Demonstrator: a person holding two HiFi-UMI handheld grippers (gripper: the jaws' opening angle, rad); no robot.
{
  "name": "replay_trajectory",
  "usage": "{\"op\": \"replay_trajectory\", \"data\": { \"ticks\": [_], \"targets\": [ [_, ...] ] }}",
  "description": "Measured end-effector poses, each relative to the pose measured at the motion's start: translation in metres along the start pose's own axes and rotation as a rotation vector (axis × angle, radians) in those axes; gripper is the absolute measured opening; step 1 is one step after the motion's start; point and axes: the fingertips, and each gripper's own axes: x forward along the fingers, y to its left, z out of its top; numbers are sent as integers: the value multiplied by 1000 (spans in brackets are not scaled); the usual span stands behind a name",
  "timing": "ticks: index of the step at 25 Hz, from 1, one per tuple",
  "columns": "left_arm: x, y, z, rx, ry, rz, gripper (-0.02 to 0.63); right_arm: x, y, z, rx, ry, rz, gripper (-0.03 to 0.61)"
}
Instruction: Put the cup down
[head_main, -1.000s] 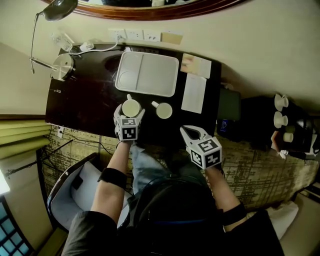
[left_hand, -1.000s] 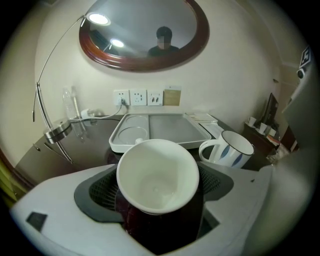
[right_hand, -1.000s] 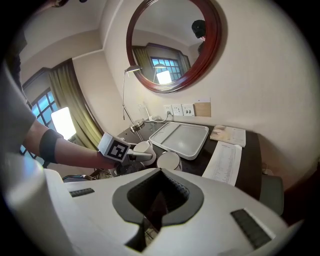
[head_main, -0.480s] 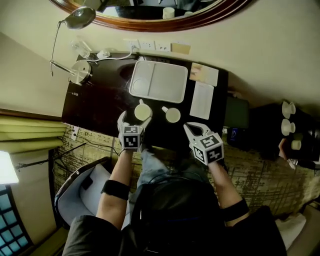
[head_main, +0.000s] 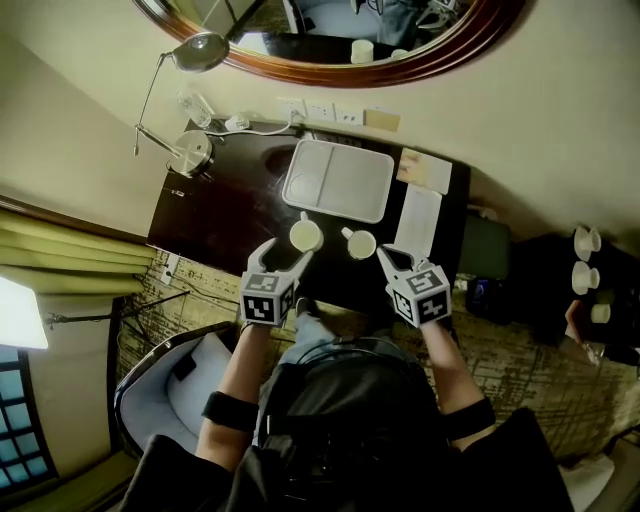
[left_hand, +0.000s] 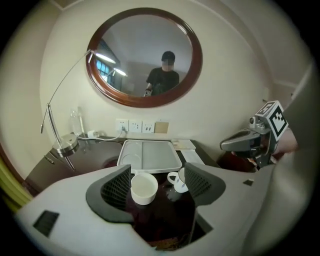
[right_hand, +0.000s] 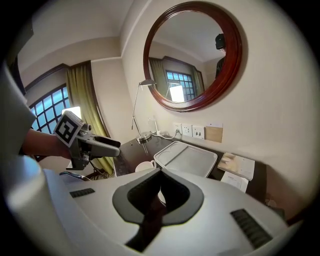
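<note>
Dark tabletop (head_main: 220, 210) | white ceramic cup (head_main: 305, 236) stands just ahead of left gripper (head_main: 281, 260) | fingers apart, just narrowing, empty | right gripper (head_main: 384, 253) fingers together

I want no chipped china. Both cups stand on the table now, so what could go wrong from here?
1. The left gripper hangs just short of the left cup. Its jaws have just been closing on nothing, and a dip forward might clip the rim.
2. The right cup stands close beside it, handle toward it, so a nudged cup may knock the other.
</note>
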Motion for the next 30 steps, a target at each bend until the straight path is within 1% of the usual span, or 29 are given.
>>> {"op": "replay_trajectory", "data": {
  "ticks": [2, 5, 10, 12, 15, 16, 21, 24, 28, 30],
  "targets": [
    [-7, 2, 2, -7, -17, 6, 308, 0, -1, 3, -7, -5, -6, 5],
    [-16, 0, 1, -17, -2, -1, 267, -1, -1, 7, -13, -10, -9, 5],
    [-25, 2, 10, -32, -5, -5, 173, 1, -2, 12, -7, -15, -10, 5],
    [-24, 3, 12, -34, -12, -3, 124, 3, -4, 11, -10, -14, -16, 5],
    [-22, 9, 10, -49, -8, 5, 24, 7, -8, 7, -15, -16, -23, 5],
    [-22, 10, 11, -54, -9, 5, 2, 8, -7, 8, -15, -13, -22, 5],
    [-24, 7, 14, -90, -5, -33, 2, 10, -4, 8, -17, -12, -12, 5],
    [-25, 4, 17, -65, -16, -50, 2, 11, -1, 8, 0, 0, 0, 5],
    [-21, 9, 23, -51, -62, -38, 1, 17, -5, 0, -9, 17, -8, 5],
    [-21, 9, 22, -39, -58, -33, 1, 18, -4, 0, -14, 18, -6, 6]
  ]
}}
